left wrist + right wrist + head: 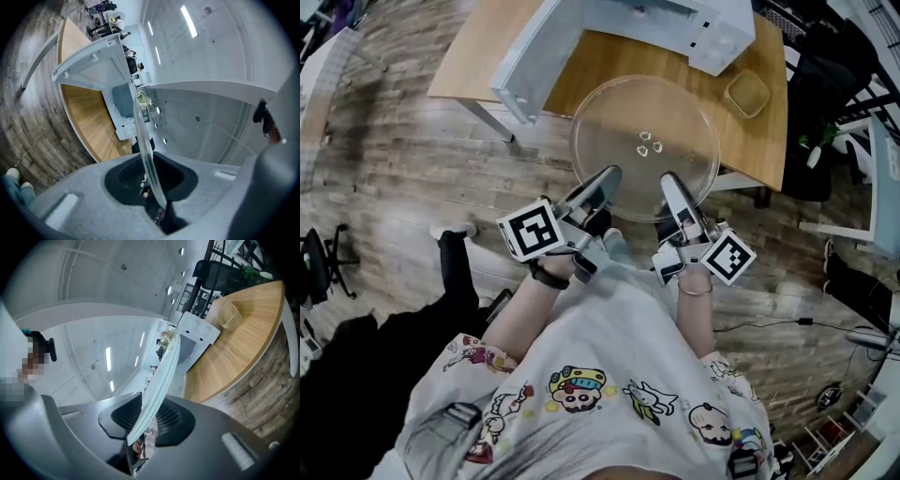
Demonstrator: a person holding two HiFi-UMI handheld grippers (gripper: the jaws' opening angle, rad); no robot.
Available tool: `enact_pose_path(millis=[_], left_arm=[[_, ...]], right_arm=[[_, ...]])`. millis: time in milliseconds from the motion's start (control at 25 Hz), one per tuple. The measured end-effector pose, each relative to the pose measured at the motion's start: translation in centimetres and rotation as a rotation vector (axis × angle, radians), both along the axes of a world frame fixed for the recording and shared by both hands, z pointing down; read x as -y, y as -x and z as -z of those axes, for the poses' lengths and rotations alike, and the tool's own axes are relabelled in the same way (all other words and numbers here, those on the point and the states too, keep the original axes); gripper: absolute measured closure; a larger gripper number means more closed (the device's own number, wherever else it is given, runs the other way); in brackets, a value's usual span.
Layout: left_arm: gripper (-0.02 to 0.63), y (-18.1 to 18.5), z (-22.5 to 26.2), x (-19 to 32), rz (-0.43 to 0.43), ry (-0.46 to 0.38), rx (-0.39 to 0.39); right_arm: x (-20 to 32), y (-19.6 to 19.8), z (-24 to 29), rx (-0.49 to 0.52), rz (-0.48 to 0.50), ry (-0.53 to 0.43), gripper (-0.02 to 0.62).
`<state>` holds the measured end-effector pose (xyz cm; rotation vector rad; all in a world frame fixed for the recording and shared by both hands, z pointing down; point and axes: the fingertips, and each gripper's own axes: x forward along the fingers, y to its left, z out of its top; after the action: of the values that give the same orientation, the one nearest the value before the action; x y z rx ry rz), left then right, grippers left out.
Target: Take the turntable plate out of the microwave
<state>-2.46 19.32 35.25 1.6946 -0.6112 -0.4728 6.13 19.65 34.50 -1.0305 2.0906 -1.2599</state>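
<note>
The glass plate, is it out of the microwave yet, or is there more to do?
Done: the round clear glass turntable plate is out of the white microwave, whose door stands open. In hand: the left gripper and right gripper each clamp its near rim, holding it level over the wooden table. Left: probably only setting it down and letting go.

Open-plan office or lab workspace

A white microwave oven [712, 33] stands on a light wooden tabletop [759, 141] at the far side, above a grey-brown plank floor [394, 169]. A black office chair [319, 262] is at left, a black cable [769, 323] trails at right, and strip lights run along the bare concrete ceiling [211, 56].
</note>
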Motion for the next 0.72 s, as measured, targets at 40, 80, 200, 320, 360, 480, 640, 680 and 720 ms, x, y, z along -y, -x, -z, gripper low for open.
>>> enact_pose_path(millis=[40, 80, 200, 320, 360, 480, 640, 680, 720], left_arm=[[0.56, 0.0, 0.01, -0.03, 0.002, 0.001, -0.002], [0.56, -0.01, 0.03, -0.06, 0.004, 0.002, -0.003], [0.56, -0.07, 0.12, -0.21, 0.01, 0.002, -0.004], [0.56, -0.04, 0.2, -0.42, 0.011, -0.001, 0.0], [0.56, -0.03, 0.22, -0.48, 0.012, -0.002, -0.001], [0.56, -0.09, 0.22, -0.47, 0.014, 0.004, -0.01], [0.56, -0.16, 0.23, -0.2, 0.014, -0.002, -0.006], [0.56, -0.13, 0.2, -0.16, 0.014, -0.002, -0.003], [0.56, -0.08, 0.17, -0.17, 0.015, -0.001, -0.002]], right_arm=[[-0.01, 0.01, -0.02, 0.001, 0.002, 0.0, 0.5], [-0.03, 0.02, -0.01, 0.001, 0.004, -0.001, 0.5], [-0.1, 0.01, 0.08, 0.0, 0.012, -0.004, 0.5], [-0.33, 0.07, 0.15, 0.0, 0.02, -0.006, 0.5], [-0.4, 0.09, 0.16, 0.0, 0.022, -0.007, 0.5], [-0.38, 0.05, 0.15, -0.008, 0.024, -0.007, 0.5], [-0.12, -0.03, 0.2, -0.013, 0.029, -0.009, 0.5], [-0.09, -0.01, 0.18, -0.012, 0.029, -0.008, 0.5], [-0.1, 0.02, 0.14, -0.011, 0.029, -0.006, 0.5]])
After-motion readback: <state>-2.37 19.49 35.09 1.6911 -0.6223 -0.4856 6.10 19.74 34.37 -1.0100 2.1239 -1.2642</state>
